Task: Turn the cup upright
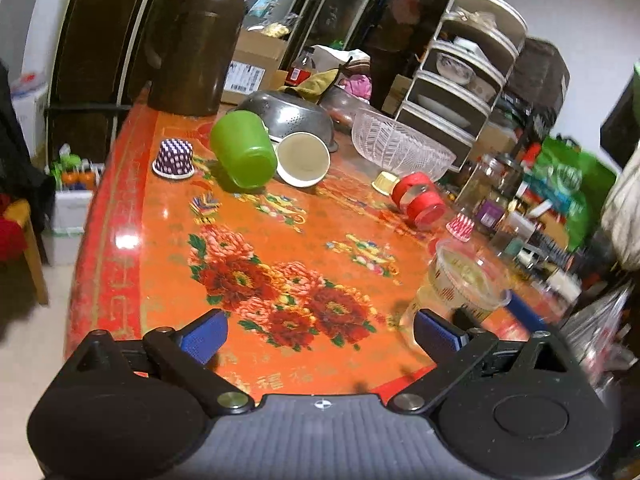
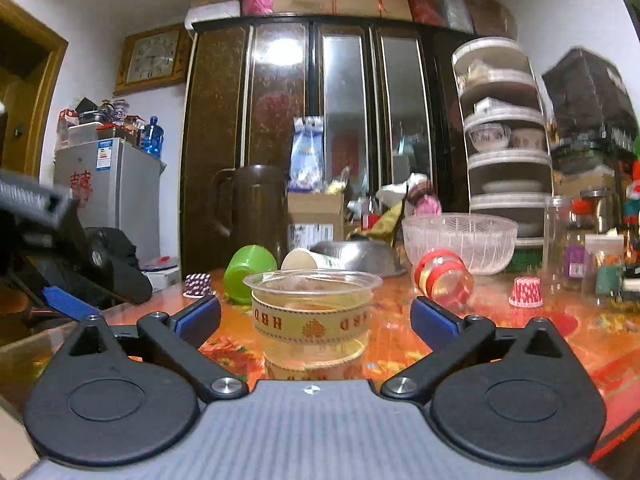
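Note:
A clear plastic cup (image 2: 312,316) with a gold patterned band stands upright on the orange floral table (image 2: 520,332), mouth up. It sits between the wide-open fingers of my right gripper (image 2: 316,320), which do not touch it. In the left wrist view the same cup (image 1: 466,280) stands at the right, with a blue right fingertip (image 1: 524,310) beside it. My left gripper (image 1: 320,336) is open and empty above the table's near edge (image 1: 280,240).
A green cup (image 1: 244,154) and a white paper cup (image 1: 303,159) lie on their sides at the back. A purple cupcake liner (image 1: 174,158), metal colander (image 1: 292,114), clear bowl (image 1: 400,146), red jar (image 1: 418,198) and brown jug (image 1: 192,52) crowd the far side.

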`<action>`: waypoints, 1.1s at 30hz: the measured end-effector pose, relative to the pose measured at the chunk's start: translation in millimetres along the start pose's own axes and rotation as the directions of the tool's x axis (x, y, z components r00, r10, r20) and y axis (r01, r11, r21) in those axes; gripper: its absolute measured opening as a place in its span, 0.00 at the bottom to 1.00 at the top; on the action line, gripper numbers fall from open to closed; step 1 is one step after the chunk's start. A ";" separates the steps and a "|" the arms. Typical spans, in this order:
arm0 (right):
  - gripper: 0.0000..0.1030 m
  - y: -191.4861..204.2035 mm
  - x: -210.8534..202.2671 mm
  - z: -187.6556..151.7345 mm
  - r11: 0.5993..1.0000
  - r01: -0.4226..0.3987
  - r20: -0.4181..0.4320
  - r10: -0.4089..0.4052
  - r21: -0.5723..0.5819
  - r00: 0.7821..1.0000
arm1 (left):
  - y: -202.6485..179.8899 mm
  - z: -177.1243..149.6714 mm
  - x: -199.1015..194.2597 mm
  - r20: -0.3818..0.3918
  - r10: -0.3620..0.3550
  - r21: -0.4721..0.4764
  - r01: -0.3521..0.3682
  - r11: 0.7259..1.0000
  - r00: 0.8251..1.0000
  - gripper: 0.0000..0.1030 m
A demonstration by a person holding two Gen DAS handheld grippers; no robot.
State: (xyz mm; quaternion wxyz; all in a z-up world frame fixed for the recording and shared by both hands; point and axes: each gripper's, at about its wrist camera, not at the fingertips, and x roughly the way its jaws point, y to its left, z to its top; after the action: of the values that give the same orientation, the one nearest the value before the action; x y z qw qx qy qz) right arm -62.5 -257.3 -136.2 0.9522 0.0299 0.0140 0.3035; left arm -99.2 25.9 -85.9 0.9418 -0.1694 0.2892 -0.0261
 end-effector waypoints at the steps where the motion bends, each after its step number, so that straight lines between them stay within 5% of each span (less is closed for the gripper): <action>1: 0.99 -2.7 -3.7 3.1 1.000 -0.004 -0.006 0.004 0.011 1.000 | -1.8 -0.8 -1.5 0.007 0.019 0.020 -0.019 1.000 1.000 0.98; 6: 0.99 -20.6 -20.6 33.2 0.995 0.025 -0.152 -0.010 0.099 0.988 | -7.5 0.6 -16.7 0.034 0.085 0.087 -0.088 0.992 0.996 0.98; 10: 0.99 -33.0 -21.2 63.1 0.984 0.058 -0.385 0.012 0.169 0.923 | -18.4 5.9 -44.1 0.065 0.089 0.126 -0.097 0.987 0.994 0.98; 20: 0.99 -18.8 -78.2 112.3 0.991 0.023 -0.381 0.029 0.132 0.924 | -68.0 14.9 -110.0 0.098 -0.009 0.237 -0.015 0.971 0.995 0.98; 33: 0.99 -28.5 -65.3 109.9 0.992 0.031 -0.435 0.026 0.123 0.900 | -73.6 18.0 -96.7 0.057 0.012 0.225 -0.024 0.974 0.998 0.98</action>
State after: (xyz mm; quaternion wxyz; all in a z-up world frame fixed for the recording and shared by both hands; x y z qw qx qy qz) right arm -94.4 -323.6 -27.9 0.9215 0.0219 0.2458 0.2998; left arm -166.1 -23.7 4.6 0.9627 -0.0595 0.2599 -0.0455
